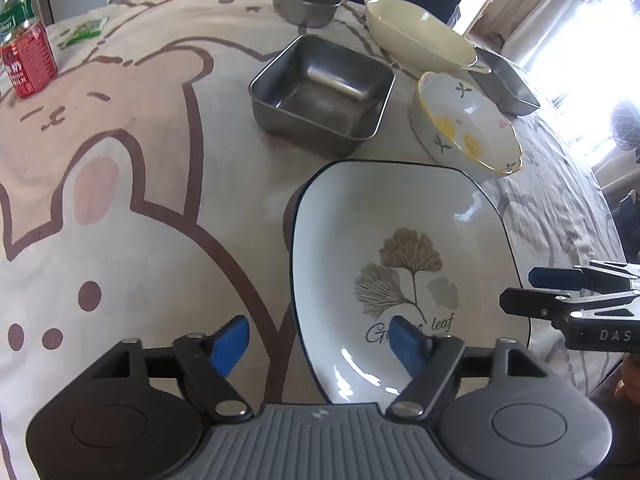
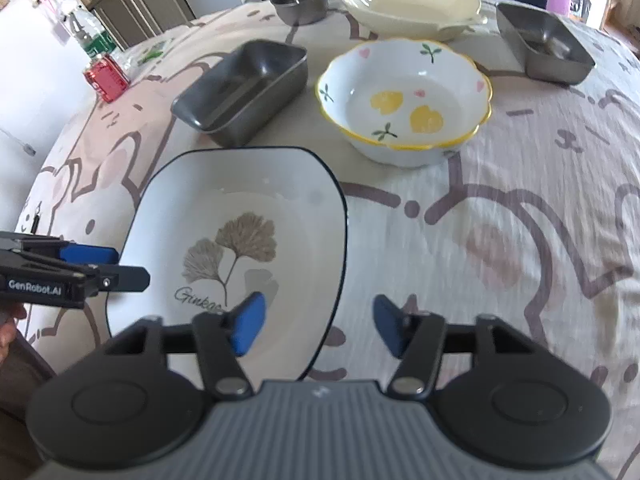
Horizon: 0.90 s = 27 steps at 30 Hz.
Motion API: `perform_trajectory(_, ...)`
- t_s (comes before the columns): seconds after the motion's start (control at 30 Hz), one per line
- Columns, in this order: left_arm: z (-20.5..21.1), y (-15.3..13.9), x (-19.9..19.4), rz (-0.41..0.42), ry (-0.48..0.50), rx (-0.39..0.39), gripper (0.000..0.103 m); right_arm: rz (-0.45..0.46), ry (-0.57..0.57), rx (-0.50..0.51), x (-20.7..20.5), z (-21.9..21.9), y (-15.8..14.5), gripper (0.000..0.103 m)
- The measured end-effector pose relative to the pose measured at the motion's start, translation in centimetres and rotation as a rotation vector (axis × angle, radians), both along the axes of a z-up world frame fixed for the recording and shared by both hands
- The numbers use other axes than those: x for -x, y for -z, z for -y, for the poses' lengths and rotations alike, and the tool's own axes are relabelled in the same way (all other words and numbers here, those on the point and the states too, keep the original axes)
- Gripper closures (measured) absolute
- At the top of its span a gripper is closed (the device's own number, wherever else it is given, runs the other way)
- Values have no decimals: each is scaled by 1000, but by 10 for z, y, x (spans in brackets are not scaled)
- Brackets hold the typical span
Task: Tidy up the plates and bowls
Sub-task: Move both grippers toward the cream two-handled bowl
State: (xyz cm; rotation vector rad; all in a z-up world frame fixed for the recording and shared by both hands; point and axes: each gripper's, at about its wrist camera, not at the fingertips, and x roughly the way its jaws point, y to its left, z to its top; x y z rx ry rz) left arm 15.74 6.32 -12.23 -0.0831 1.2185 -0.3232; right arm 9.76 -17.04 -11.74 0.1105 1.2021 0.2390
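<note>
A white square plate (image 1: 400, 240) (image 2: 240, 208) with a dark rim and a ginkgo leaf print lies on the cartoon tablecloth. My left gripper (image 1: 320, 340) (image 2: 126, 266) stands open astride the plate's left edge, one blue pad over the plate and one over the cloth. At the plate's right edge my right gripper (image 2: 320, 324) (image 1: 522, 289) is open in the same way. Neither presses on the plate. Behind it are a floral bowl (image 1: 468, 128) (image 2: 404, 100) and a square steel tray (image 1: 320, 88) (image 2: 240, 88).
At the back stand a cream handled dish (image 1: 416, 36) (image 2: 408, 4), a round steel bowl (image 1: 306, 2) (image 2: 298, 0) and a second steel tray (image 1: 504, 80) (image 2: 544, 44). A red can (image 1: 28, 64) (image 2: 106, 78) sits near the far left edge.
</note>
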Motion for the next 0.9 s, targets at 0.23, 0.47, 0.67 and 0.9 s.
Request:
perform_trajectory(0.23, 2, -6, 7, 27, -2, -15, 4, 25, -15, -23, 9, 4, -6, 9)
perform_trajectory(0.47, 5, -18, 9, 74, -16, -12, 0, 106, -7, -43, 20, 13, -19, 0)
perform_trajectory(0.67, 13, -40, 4, 169, -20, 11, 0, 232, 47, -83, 21, 32, -44, 0)
perform_trajectory(0.9, 33, -63, -14, 270, -16, 71, 0, 341, 203, -150, -1, 72, -72, 0)
